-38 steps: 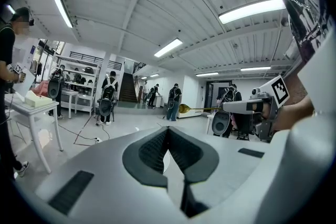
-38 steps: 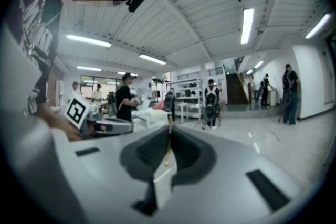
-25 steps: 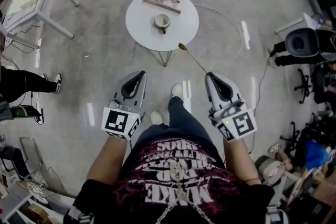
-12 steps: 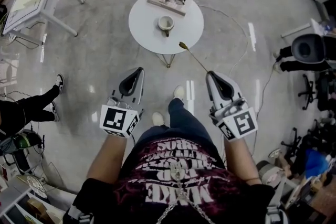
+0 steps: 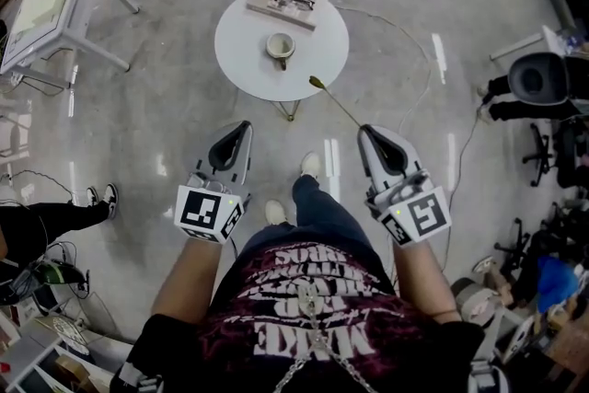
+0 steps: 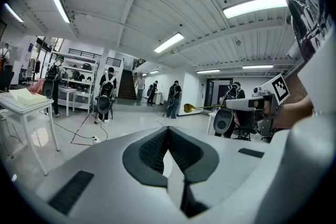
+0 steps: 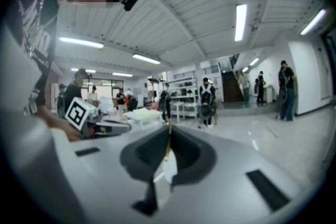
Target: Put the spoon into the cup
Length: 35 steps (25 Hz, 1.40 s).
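Spoon (image 5: 337,104) clamped in right tool (image 5: 369,131), projecting forward

Round white table (image 5: 248,69) at far centre. A book (image 5: 276,3) lies on its far edge, apparently bearing spectacles (image 5: 291,1). White desk (image 5: 46,5) far left. Office chair (image 5: 538,78) at right.

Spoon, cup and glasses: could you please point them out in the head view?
spoon (image 5: 340,104), head view, middle of its handle.
cup (image 5: 281,44), head view, its open top.
glasses (image 5: 293,1), head view, the bridge.
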### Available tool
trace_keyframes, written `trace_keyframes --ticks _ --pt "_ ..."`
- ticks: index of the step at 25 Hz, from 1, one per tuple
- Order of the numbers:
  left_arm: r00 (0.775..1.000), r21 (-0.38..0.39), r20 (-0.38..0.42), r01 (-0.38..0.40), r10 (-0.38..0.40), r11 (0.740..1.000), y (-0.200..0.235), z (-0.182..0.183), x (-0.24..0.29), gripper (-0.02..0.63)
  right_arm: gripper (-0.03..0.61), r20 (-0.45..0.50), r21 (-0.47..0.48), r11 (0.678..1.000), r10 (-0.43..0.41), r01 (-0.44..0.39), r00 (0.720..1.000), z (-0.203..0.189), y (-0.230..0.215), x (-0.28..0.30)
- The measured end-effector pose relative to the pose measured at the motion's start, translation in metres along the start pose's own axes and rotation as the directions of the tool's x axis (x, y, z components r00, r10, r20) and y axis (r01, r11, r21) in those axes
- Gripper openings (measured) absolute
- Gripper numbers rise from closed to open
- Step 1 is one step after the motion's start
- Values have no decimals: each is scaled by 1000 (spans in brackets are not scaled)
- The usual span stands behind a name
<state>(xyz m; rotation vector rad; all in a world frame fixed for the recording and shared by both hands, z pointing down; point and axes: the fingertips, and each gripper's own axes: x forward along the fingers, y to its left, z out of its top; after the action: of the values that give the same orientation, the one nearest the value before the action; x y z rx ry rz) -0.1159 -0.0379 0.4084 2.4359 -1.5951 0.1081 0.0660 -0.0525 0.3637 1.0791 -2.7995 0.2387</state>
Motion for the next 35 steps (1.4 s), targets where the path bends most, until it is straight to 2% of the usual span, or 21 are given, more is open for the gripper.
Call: trace_keyframes --ticks 6,22,35 --pt "1000 4 -10 2 -2 1000 3 0 19 29 35 1 1 1000 5 -5 1000 2 -18 11" --pt "998 -17 -32 -50 49 999 20 2 84 29 35 -17 33 998 45 -45 999 -2 -80 57" --pt "993 17 -29 -118 118 993 22 29 131 29 35 16 56 991 122 -123 992 14 -122 78"
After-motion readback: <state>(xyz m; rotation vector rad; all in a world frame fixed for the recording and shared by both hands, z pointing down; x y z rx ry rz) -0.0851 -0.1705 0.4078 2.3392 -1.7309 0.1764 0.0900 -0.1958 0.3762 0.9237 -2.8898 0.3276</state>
